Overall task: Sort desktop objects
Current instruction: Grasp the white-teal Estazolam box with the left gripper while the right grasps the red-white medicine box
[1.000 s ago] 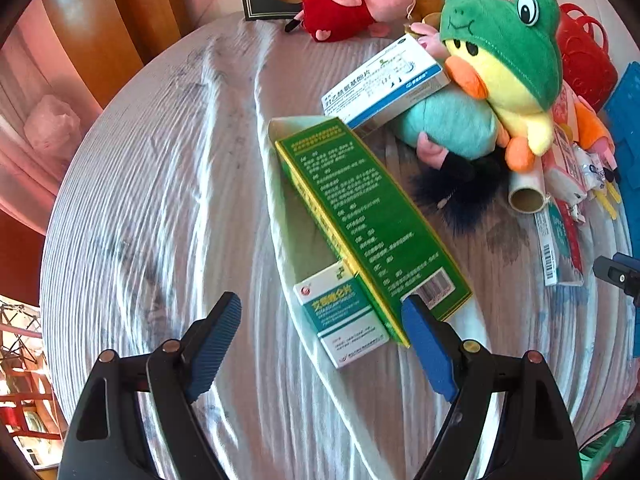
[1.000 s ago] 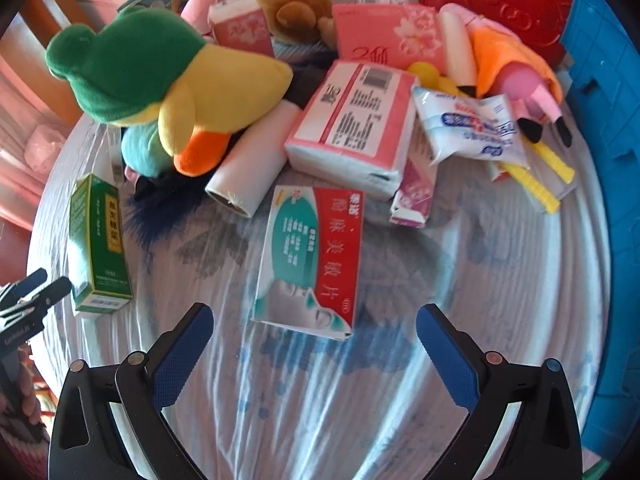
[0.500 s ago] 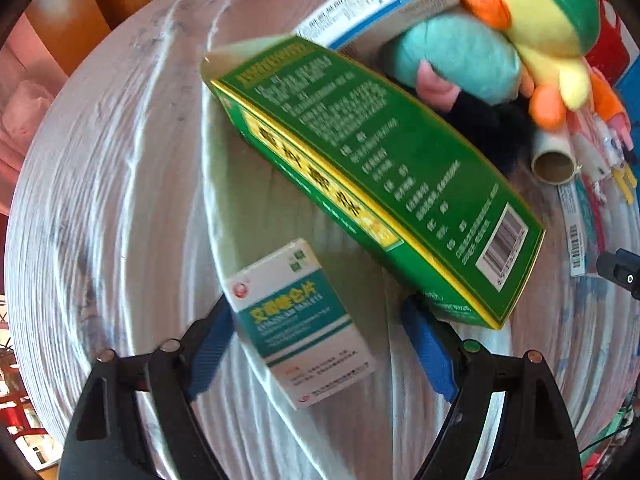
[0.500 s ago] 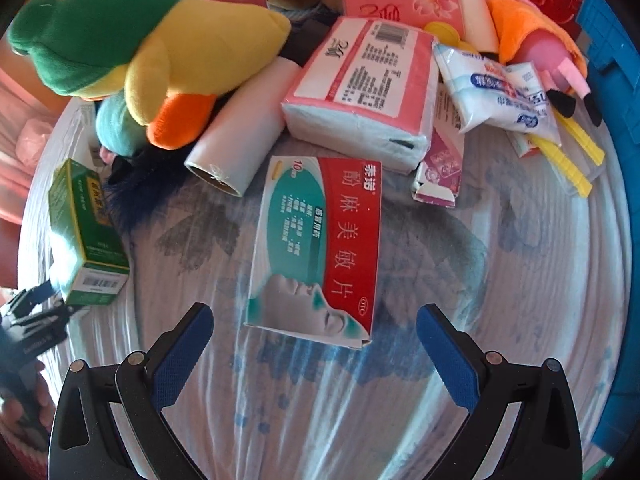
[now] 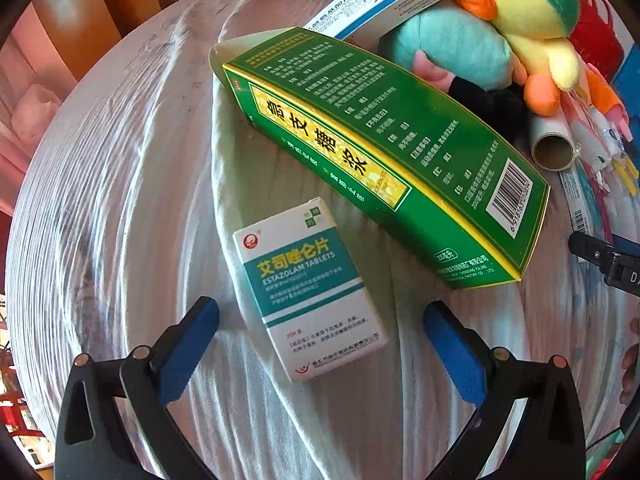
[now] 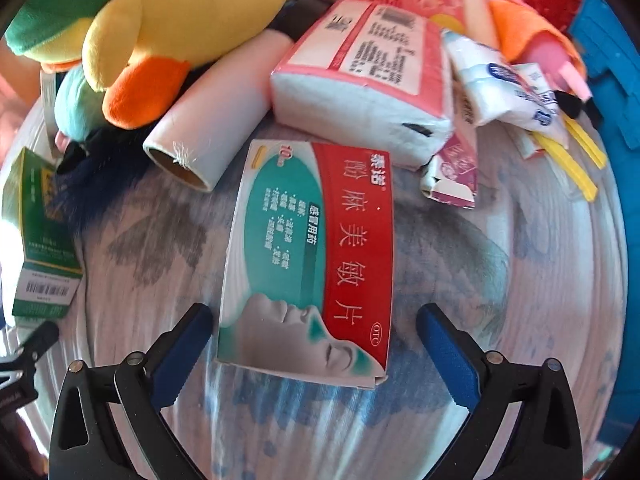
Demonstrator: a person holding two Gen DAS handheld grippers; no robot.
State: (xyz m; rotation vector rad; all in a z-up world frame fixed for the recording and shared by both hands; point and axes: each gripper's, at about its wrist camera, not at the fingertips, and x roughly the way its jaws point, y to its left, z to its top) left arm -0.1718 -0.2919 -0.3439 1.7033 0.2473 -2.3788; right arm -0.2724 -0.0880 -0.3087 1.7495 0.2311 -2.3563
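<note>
Both grippers point steeply down at the tabletop, jaws apart.

The left gripper (image 5: 320, 344) has its blue pads (image 5: 188, 344) spread wide and opening, the pads pressing on nothing. The right gripper (image 6: 312, 354) hangs at much the same steep tilt, its blue pads (image 6: 180, 354) likewise wide and free of contact. Each gripper's black tip edges into the other's view, so the two work side by side.

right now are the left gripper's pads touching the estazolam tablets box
Apart. In the left wrist view the left gripper, jaws opening, has bare cloth between each blue pad and the Estazolam box lying between them.
</note>
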